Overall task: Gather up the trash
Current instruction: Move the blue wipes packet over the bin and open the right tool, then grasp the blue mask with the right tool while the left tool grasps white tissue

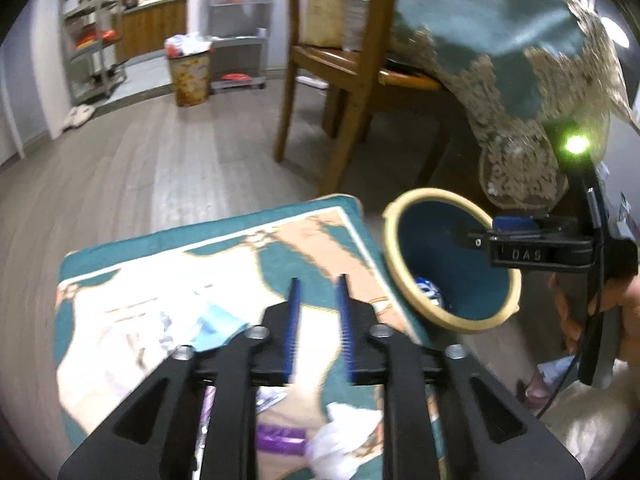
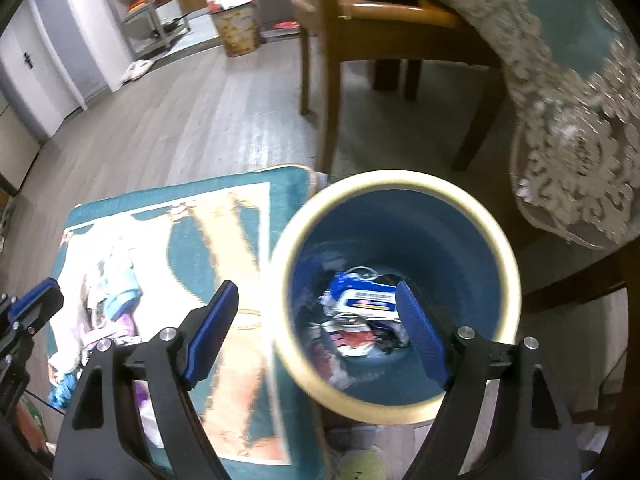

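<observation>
overhead, right tool spread; bin mouth upward.

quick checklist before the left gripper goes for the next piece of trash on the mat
1. Left gripper empty, jaws slightly apart: ok.
2. Right gripper wide open, empty: ok.
3. Blue bin open, room left above the wrappers inside: ok.
4. Trash left on mat: white tissue, purple wrapper: ok.
5. Left jaws wide enough for the tissue: not ok.
6. Sharp view: not ok, blurred.
</observation>
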The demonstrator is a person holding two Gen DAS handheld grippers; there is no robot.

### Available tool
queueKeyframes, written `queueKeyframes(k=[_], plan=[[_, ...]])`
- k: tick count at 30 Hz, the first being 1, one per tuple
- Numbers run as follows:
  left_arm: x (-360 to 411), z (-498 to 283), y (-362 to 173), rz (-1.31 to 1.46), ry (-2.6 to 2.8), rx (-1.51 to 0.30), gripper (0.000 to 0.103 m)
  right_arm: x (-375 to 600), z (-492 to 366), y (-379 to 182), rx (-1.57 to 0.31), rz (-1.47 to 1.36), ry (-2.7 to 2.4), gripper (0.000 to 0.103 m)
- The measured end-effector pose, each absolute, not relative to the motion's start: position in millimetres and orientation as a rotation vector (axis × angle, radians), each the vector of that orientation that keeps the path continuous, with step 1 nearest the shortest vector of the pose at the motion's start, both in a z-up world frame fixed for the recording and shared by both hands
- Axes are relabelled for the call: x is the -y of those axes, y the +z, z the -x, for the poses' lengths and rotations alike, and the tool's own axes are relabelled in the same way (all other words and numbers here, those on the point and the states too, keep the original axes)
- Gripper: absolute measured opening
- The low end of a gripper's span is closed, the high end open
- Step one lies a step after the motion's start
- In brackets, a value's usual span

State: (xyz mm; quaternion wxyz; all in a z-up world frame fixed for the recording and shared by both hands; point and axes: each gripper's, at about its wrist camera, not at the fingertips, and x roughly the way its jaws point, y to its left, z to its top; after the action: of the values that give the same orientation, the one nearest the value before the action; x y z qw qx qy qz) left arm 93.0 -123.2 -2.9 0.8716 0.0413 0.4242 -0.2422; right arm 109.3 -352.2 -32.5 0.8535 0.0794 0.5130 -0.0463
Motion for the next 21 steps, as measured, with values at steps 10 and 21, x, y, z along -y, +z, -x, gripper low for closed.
queueKeyframes(k=[10,21], plan=[[27,-89,6,-0.07,-0.348,-0.879,0.068,257,-123,-36,-1.103,-0.117,0.051,0.083],[-67,-72,-39,-0.052,-0.227,-1.014,0.069,169,-134,-62,-1.14,-0.028,0.136,0.083]])
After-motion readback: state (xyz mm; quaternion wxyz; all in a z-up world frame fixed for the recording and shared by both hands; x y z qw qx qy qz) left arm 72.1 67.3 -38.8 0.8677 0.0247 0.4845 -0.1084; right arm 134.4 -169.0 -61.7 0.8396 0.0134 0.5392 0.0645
